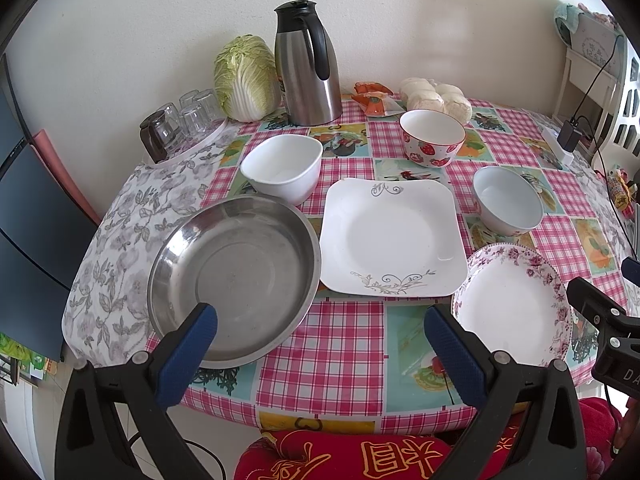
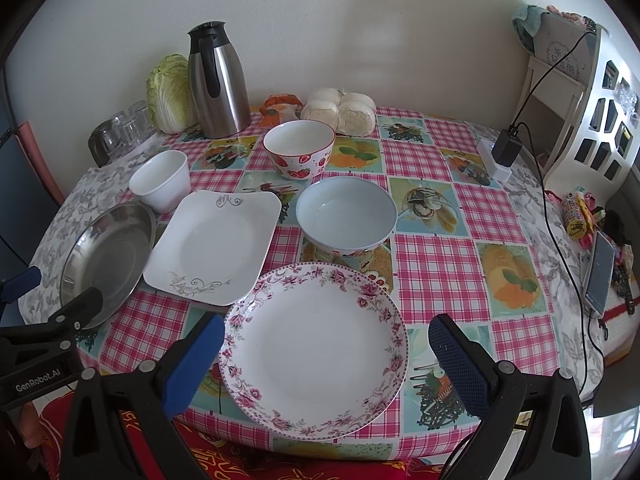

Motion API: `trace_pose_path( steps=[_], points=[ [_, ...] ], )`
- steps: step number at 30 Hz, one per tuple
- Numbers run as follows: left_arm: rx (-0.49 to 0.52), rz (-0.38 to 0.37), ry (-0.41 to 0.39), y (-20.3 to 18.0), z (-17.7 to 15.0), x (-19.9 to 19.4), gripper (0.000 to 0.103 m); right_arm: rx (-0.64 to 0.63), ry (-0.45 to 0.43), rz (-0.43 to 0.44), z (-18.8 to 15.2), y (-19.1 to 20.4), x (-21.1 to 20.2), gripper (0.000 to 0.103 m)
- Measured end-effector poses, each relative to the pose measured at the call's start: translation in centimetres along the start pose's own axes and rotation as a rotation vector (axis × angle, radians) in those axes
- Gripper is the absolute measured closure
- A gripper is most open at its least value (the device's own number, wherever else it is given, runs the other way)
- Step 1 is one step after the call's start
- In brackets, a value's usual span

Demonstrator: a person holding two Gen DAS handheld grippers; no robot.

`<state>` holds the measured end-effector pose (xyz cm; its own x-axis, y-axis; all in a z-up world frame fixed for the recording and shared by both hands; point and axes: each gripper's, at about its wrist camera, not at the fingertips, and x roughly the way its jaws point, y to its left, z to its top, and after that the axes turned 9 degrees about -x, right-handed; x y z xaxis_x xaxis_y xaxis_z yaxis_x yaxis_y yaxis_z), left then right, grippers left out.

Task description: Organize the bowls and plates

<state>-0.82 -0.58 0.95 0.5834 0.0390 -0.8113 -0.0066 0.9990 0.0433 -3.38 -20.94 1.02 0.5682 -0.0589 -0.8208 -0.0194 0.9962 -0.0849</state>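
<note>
A steel pan lies front left, a square white plate in the middle, a round floral plate front right. A white bowl, a strawberry bowl and a pale blue bowl stand behind them. My left gripper is open and empty above the table's near edge, between pan and floral plate. My right gripper is open and empty, its fingers either side of the floral plate. The right wrist view also shows the pan, square plate and blue bowl.
A steel thermos jug, a cabbage, upturned glasses, steamed buns and snack packets stand at the back. A charger and cable, a phone and a white shelf are on the right.
</note>
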Motion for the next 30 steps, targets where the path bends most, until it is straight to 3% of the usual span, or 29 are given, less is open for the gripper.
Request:
trace_pose_path(
  steps=[23, 30],
  points=[
    [-0.037, -0.035, 0.003, 0.7, 1.0, -0.2, 0.0, -0.014, 0.017, -0.01, 0.2, 0.3, 0.3, 0.0],
    [-0.098, -0.023, -0.126, 2.0, 4.9, -1.3, 0.0, 0.021, -0.05, 0.038, 2.4, 0.0, -0.4, 0.0]
  ],
)
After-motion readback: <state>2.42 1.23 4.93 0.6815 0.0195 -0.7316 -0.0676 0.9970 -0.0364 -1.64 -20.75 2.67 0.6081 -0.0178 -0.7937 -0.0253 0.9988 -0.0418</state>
